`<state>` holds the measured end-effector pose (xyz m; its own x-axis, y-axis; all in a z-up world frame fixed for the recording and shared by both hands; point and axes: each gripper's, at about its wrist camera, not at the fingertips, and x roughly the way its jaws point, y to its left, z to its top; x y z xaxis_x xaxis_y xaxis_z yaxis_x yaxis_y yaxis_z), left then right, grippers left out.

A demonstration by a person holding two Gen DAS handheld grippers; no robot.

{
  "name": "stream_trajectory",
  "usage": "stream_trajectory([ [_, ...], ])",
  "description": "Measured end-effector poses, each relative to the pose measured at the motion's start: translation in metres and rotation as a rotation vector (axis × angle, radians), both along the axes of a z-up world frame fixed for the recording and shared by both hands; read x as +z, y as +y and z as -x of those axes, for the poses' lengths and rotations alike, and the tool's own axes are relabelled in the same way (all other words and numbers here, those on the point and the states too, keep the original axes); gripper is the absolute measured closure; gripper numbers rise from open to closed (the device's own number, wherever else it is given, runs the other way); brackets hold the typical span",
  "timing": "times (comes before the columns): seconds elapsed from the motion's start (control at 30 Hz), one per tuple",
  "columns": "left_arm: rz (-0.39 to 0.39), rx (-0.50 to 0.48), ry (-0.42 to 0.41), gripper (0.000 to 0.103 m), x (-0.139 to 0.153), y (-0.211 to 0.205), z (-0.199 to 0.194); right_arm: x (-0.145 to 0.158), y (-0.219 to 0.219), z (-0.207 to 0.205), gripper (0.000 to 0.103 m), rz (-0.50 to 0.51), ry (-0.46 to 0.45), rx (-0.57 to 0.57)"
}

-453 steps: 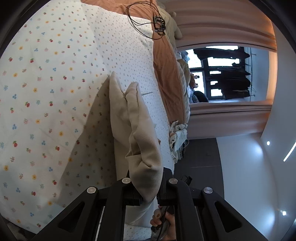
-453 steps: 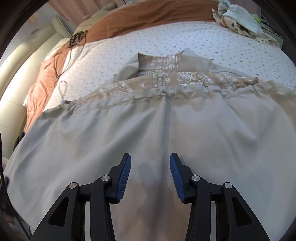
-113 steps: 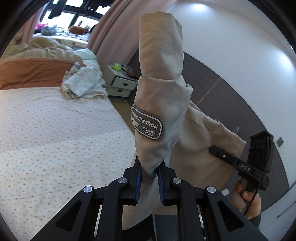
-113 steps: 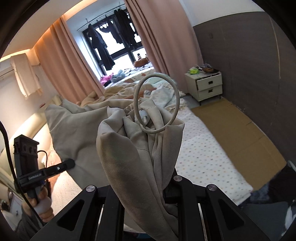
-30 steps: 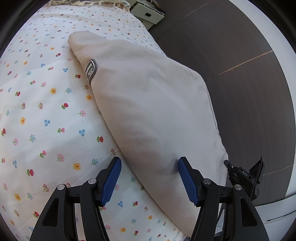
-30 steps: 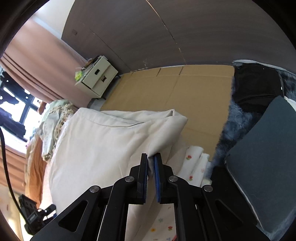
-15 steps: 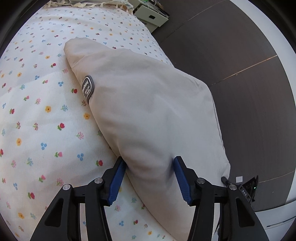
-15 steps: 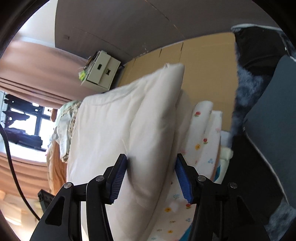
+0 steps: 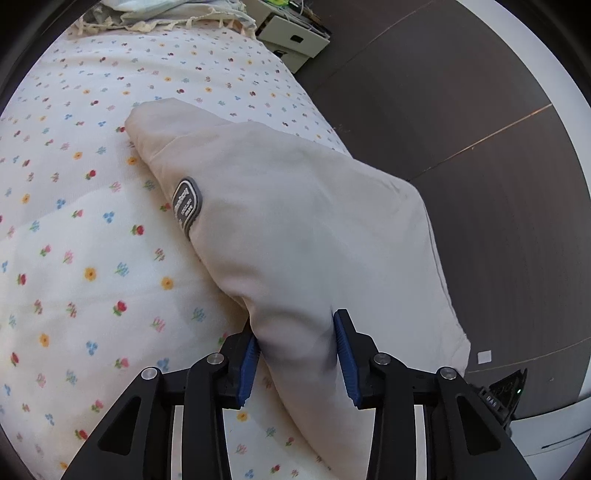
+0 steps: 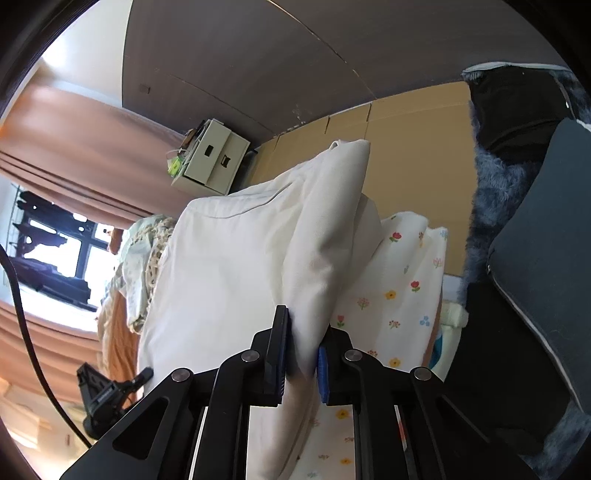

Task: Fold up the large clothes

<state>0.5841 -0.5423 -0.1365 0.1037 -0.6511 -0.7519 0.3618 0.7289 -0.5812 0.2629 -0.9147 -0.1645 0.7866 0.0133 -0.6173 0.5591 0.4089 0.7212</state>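
Note:
A folded beige garment (image 9: 303,206) with a grey patch (image 9: 186,206) lies along the bed's edge on the flowered sheet (image 9: 92,258). My left gripper (image 9: 295,354) straddles its near corner. Its jaws are closing, and both blue pads (image 9: 345,354) touch the cloth bunched between them. In the right wrist view the same garment (image 10: 240,258) bulges upward. There my right gripper (image 10: 301,350) is closing too, its pads pinching a thick fold at the garment's near end.
A pale nightstand (image 10: 214,162) stands beyond the bed, with cardboard flooring (image 10: 406,122) beside it. A heap of other clothes (image 9: 166,14) lies at the far end of the bed. A dark furry item and a grey cushion (image 10: 535,258) sit to the right.
The garment, earlier held up in the air, now rests on the bed. The left jaws narrowed onto its corner. The right jaws let go, spread wide, then pinched a fold again.

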Motion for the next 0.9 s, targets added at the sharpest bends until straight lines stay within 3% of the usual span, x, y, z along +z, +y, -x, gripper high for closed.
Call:
stream_trajectory([
  [0.27,-0.084,-0.011,-0.070,0.061,0.031,0.018,0.019,0.008,-0.005,-0.010,0.090,0.033,0.053,-0.003],
  [0.37,-0.097,-0.003,-0.080,0.053,0.046,0.034,0.030,0.017,-0.004,-0.016,0.089,0.062,0.100,0.013],
  [0.47,-0.107,0.011,-0.089,0.042,0.062,0.054,0.039,0.024,0.000,-0.011,0.074,0.053,0.162,-0.002],
  [0.53,-0.114,0.020,-0.122,0.034,0.076,0.066,0.047,0.031,0.006,-0.003,0.046,0.056,0.166,0.002],
  [0.67,-0.125,0.045,-0.203,0.017,0.108,0.086,0.065,0.057,0.024,0.013,0.036,0.102,0.159,0.041],
  [0.73,-0.116,0.056,-0.222,0.016,0.122,0.098,0.074,0.073,0.032,0.020,0.019,0.124,0.151,0.057],
  [0.9,-0.075,0.059,-0.293,0.004,0.159,0.125,0.102,0.114,0.062,0.043,0.002,0.188,0.108,0.080],
])
